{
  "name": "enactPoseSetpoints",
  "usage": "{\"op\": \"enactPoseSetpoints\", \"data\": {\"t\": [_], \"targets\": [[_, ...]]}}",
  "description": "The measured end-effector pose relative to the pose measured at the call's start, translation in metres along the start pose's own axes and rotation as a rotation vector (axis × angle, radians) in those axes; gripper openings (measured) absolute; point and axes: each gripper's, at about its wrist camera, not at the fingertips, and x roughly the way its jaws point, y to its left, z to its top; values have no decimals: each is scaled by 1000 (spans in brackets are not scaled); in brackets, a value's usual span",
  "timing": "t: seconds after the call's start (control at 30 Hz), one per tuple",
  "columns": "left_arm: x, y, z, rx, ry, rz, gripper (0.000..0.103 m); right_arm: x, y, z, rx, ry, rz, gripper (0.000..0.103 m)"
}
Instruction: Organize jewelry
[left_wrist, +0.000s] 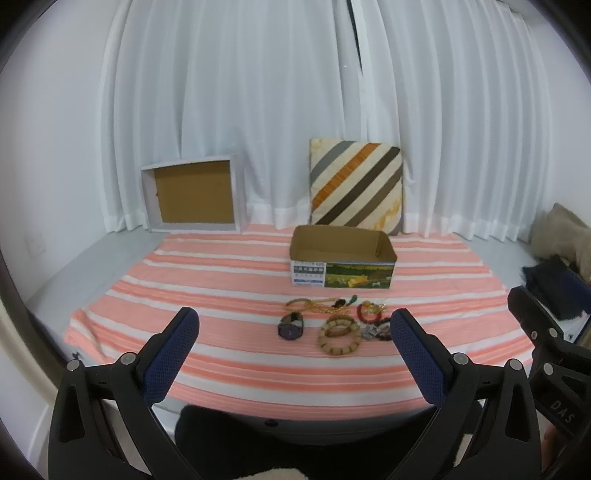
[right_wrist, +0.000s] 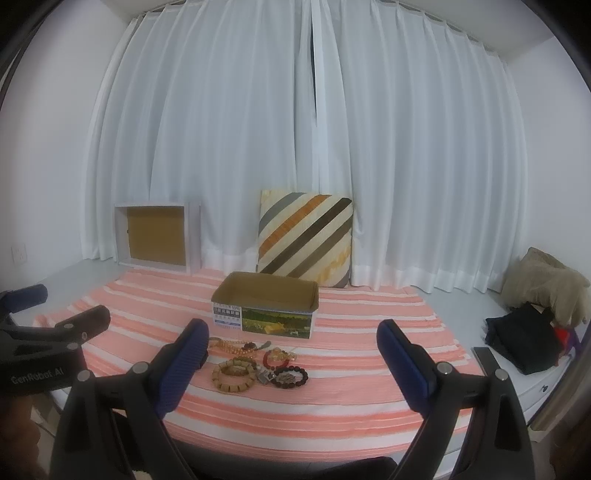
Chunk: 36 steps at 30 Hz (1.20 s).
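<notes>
Nothing picked yet: both the left gripper (left_wrist: 293, 325) and right gripper (right_wrist: 291, 338) hang with jaws wide and empty. The jewelry (right_wrist: 258, 363) lies mid-cloth, just before the open box (right_wrist: 264, 306); next, lower onto one bracelet

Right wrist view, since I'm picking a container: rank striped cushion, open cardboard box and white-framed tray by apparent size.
1. Diagonal-striped square cushion, largest.
2. and 3. Open brown cardboard box and white-framed tray with brown base look alike; the tray stands farther back, so unranked.
</notes>
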Motion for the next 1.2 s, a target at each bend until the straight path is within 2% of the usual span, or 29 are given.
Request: {"op": "enactPoseSetpoints", "data": {"t": [1.2], "targets": [[-4,-5,3,0,-18,-7,103,0,4,2,0,-11,-1,94]]}}
